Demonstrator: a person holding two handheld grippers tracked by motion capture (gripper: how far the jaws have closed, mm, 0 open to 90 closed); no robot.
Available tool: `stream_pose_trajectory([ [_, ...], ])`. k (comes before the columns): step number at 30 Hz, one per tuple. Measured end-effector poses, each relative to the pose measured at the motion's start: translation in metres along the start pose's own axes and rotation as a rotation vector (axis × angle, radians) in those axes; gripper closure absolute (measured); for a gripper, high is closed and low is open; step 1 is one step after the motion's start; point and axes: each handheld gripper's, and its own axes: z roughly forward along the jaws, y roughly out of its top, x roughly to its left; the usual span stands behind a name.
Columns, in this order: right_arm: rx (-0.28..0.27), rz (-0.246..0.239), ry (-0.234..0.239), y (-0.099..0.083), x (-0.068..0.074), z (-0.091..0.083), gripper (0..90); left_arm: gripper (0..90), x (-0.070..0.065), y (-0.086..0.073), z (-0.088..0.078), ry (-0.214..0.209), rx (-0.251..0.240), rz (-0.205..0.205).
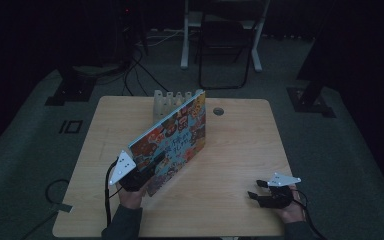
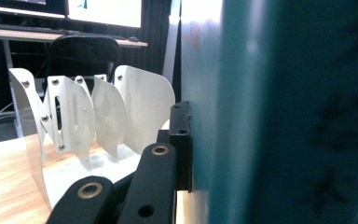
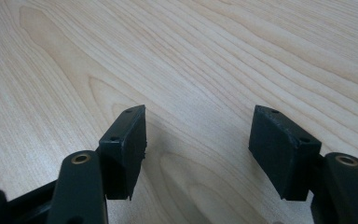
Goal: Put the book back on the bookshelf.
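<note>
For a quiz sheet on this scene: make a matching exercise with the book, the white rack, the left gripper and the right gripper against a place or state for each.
Things:
1. book
2. white rack
3. left gripper
4. right gripper

Places or states:
A. jaws apart, nothing between them, over bare wood
B. stands at the table's far edge, slots up
C. tilted on edge, colourful cover showing
D. clamped on the book's near end

Pairs: 1-C, 2-B, 3-D, 4-A
</note>
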Motion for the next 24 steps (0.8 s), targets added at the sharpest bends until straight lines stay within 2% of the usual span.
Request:
stream_pose_trajectory([
  [24,0.0,-0.001,0.001,-0.0001,0.0002,0.0,35.8,81.2,0.0058,0.0063,-0.0093,0.065,-0.037,-0.007],
])
